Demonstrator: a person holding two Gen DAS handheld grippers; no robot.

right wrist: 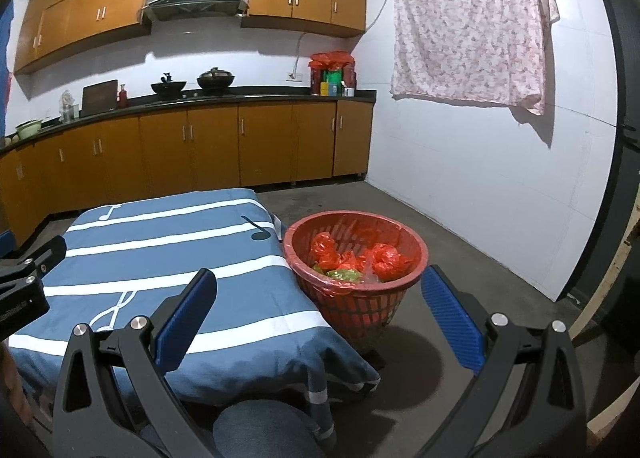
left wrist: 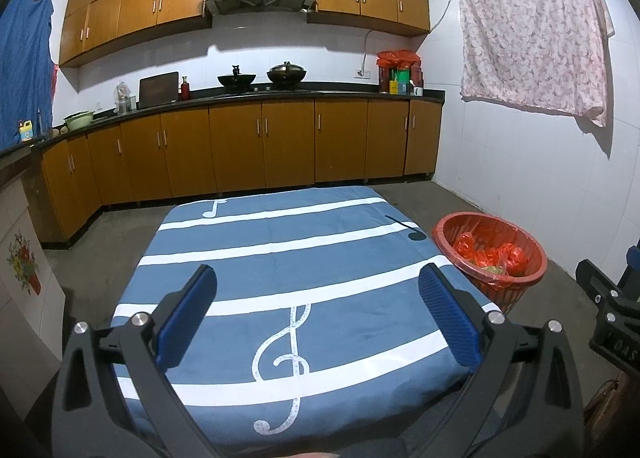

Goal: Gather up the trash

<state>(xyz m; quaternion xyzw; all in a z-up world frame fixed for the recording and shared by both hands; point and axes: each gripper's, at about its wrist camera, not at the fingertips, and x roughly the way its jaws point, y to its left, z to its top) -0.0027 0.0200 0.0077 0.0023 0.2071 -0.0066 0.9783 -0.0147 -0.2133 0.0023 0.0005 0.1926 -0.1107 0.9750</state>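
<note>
Both the left gripper [left wrist: 318,288] and right gripper [right wrist: 318,292] are being held with jaws wide apart, nothing gripped. The trash [right wrist: 352,260], red bags plus something green, is lying in the red basket [right wrist: 416,254], which is standing on the floor just beside the table [left wrist: 280,242]. The light basket could be tipped by a careless reach. Only "DAS" is being read, on the gripper at the left view's edge.

table [left wrist: 280,258] in front of counter [left wrist: 240,96] | basket [right wrist: 354,258] on floor, right of table | bags [right wrist: 384,258] in basket
</note>
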